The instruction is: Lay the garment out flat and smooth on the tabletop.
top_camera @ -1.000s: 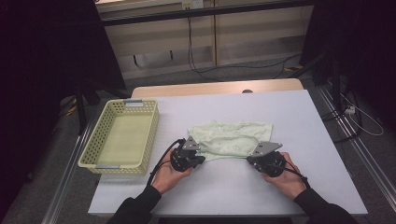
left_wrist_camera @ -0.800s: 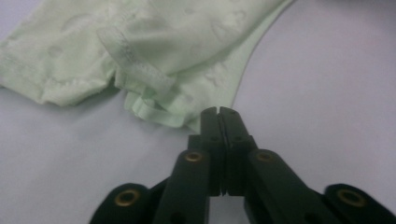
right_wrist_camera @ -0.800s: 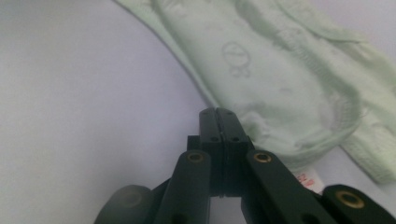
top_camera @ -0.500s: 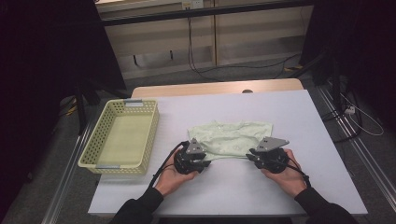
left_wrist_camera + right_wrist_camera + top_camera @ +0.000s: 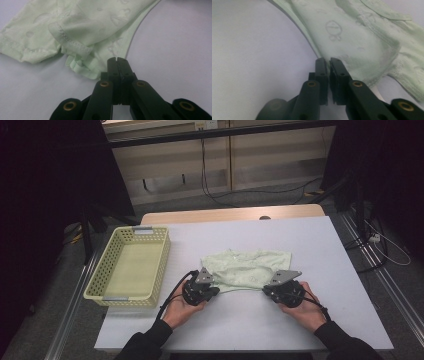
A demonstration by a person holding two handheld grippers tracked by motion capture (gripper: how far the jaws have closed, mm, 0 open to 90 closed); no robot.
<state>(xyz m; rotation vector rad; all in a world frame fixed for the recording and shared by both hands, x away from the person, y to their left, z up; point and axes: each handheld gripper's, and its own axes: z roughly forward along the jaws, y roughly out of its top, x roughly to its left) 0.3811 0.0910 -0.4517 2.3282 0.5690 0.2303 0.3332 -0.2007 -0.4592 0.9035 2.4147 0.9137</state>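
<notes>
pale mint-green garment [image 5: 246,268] lies on the white worktop [image 5: 310,245], roughly at its middle and toward my side, crumpled flat rather than folded. the fabric is thin and soft, printed with faint outlined motifs, one of them a small round figure seen in the right gripper view. its near edge runs in a long shallow curve with a narrow stitched hem. in the left gripper view a sleeve-like opening [image 5: 71,42] shows a white lace-stitched band, with a small gathered ruffle below it. a seam and a second folded layer show at the far side in the right gripper view.

my left gripper [image 5: 214,290] sits at the garment's near left corner; its jaws have just been closing and now stand together, tips at the hem; whether cloth is pinched between them i cannot tell. my right gripper [image 5: 266,290] sits at the near right corner; its jaws have also just been closing and stand nearly together with only a thin slit between them, the hem's edge at the tips, a pinch not confirmed.

a yellow perforated basket [image 5: 98,275] stands on the worktop's left side, well apart from the garment.
</notes>
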